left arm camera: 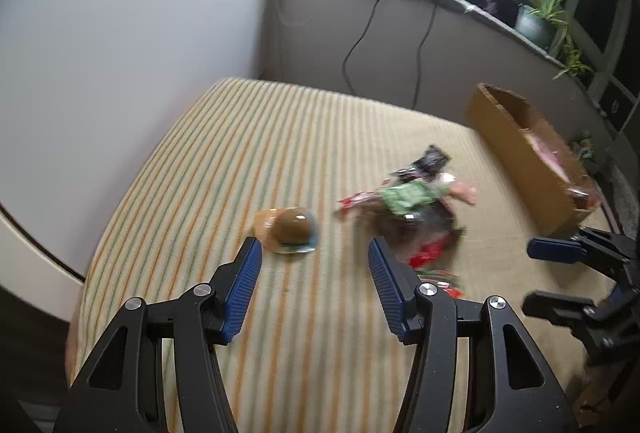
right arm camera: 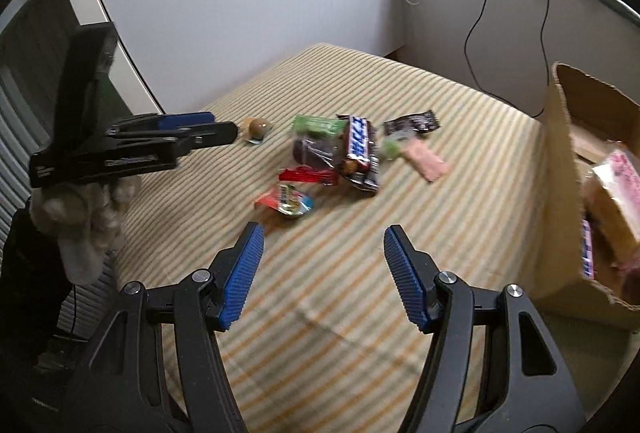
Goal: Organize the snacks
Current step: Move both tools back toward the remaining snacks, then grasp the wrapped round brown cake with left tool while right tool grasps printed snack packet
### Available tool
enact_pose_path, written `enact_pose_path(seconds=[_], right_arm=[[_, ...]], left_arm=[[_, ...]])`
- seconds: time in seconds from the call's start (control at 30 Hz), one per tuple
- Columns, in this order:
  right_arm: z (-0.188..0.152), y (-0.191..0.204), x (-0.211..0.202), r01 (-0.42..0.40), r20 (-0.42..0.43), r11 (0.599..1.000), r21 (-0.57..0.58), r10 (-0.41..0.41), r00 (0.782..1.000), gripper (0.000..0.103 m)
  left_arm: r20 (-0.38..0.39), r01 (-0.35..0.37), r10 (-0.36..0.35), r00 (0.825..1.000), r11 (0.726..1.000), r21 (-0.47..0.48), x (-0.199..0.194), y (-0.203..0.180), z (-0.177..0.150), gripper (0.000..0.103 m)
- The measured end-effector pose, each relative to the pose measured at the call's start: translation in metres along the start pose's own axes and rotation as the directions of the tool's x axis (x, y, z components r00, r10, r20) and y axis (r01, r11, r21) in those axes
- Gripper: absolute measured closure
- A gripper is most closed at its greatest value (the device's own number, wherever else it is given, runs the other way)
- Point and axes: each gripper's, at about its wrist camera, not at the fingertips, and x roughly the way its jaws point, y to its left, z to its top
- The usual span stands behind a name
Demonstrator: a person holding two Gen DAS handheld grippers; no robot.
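As snacks (right arm camera: 336, 153) lie ahead, right gripper (right arm camera: 323, 239) empty

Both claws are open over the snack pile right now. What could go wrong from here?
1. The Snickers bar overlaps other wrappers, so a grab may drag neighbours along.
2. The round chocolate snack sits apart before the left claw; it could roll away if nudged.
3. The cardboard box already holds packets, so the right claw may snag its torn wall.

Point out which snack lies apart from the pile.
The round brown jelly cup, alone on the striped cloth, left of the heaped wrappers and nearest the left gripper.
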Motion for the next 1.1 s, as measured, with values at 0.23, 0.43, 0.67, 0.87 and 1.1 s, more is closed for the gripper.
enact_pose_path(seconds=[0.23,0.43,0.67,0.87,1.1], right_arm=[[0.009,0.012,0.025,-0.039,-0.028,0.999,0.019,0.04,0.999,0.044],[0.014,0.022,0.044,-0.032,-0.059,0.999,-0.005,0.031,0.998,0.045],[0.014,0.028,0.067,-0.034,-0.093,0.999,-0.011,0.032,0.995,0.056],[0.013,0.031,0.075,-0.039,-0.112,0.999,-0.021,0.037,0.993,0.061],[0.01,0.033,0.074,-0.037,-0.109,0.999,-0.026,0.034,0.994,0.066]], left_arm=[[-0.019,0.009,-0.01,1.0,1.0,-0.019,0.019,0.011,0.006,0.053],[-0.038,-0.004,0.004,0.999,1.0,-0.023,0.031,0.019,0.012,0.053],[-0.062,-0.014,0.013,0.998,1.0,-0.019,0.043,0.021,0.01,0.053],[-0.052,-0.03,0.029,0.998,0.999,-0.021,0.039,0.021,0.008,0.066],[-0.041,-0.04,0.039,0.998,0.999,-0.011,0.036,0.018,0.006,0.071]])
